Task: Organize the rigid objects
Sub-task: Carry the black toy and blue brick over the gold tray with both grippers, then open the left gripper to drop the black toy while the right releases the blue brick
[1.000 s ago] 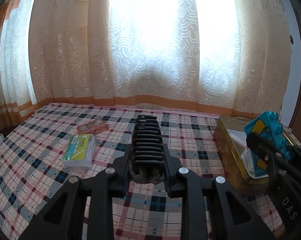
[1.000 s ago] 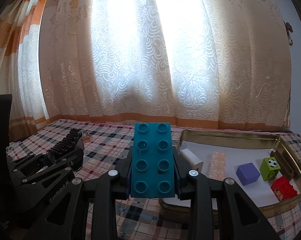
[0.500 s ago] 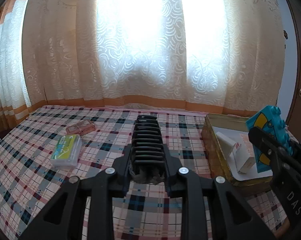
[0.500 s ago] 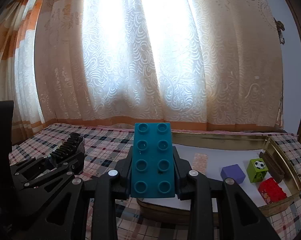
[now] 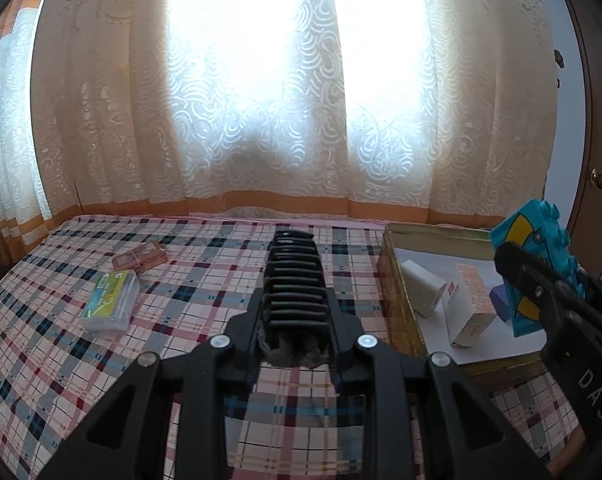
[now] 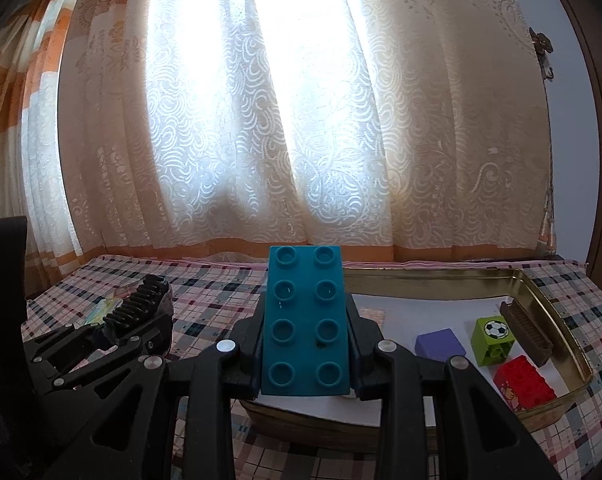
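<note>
Shifted nearer gold metal tray (image 6: pixel 549 292): teal studded plastic brick (image 6: pixel 305 324), long axis toward twelve o'clock, clamped in right gripper (image 6: pixel 306 312); left gripper (image 5: pixel 295 264) closed, empty.

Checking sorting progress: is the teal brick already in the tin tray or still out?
Still out. The teal brick is clamped in the right claw, held above the near rim of the tin tray.

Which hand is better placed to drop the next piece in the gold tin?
Right. Its fingers already clamp the teal brick over the tin's near rim; the left gripper is shut, empty, over the cloth.
</note>
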